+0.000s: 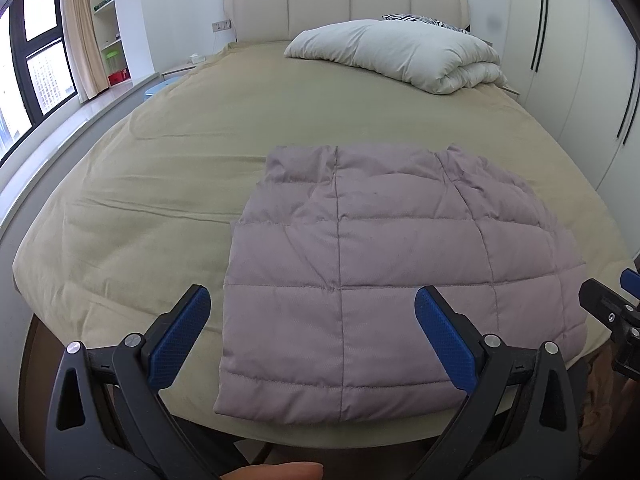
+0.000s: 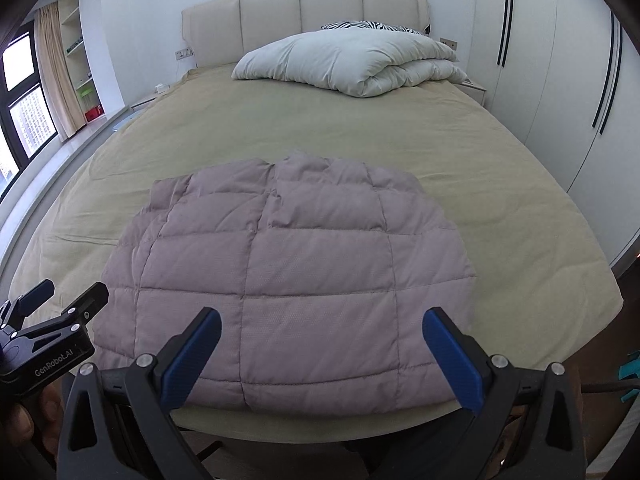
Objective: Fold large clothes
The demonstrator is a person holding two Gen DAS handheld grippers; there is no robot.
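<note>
A mauve quilted puffer garment (image 1: 372, 272) lies folded into a flat rectangle near the foot of the bed (image 1: 160, 168); the right wrist view shows the same garment (image 2: 296, 280) spread before the camera. My left gripper (image 1: 312, 300) hovers open above the garment's near edge, nothing between its blue pads. My right gripper (image 2: 320, 322) is also open and holds nothing, hanging over the garment's near edge. Each gripper shows at the side of the other's view: the right gripper (image 1: 612, 300), the left gripper (image 2: 52, 300).
A tan cover spreads over the bed (image 2: 480, 168). A folded white duvet (image 1: 400, 54) and a zebra-print pillow (image 1: 424, 21) lie by the padded headboard (image 1: 344, 4). White wardrobes (image 2: 560, 60) stand at right, a window and shelves (image 1: 108, 20) at left.
</note>
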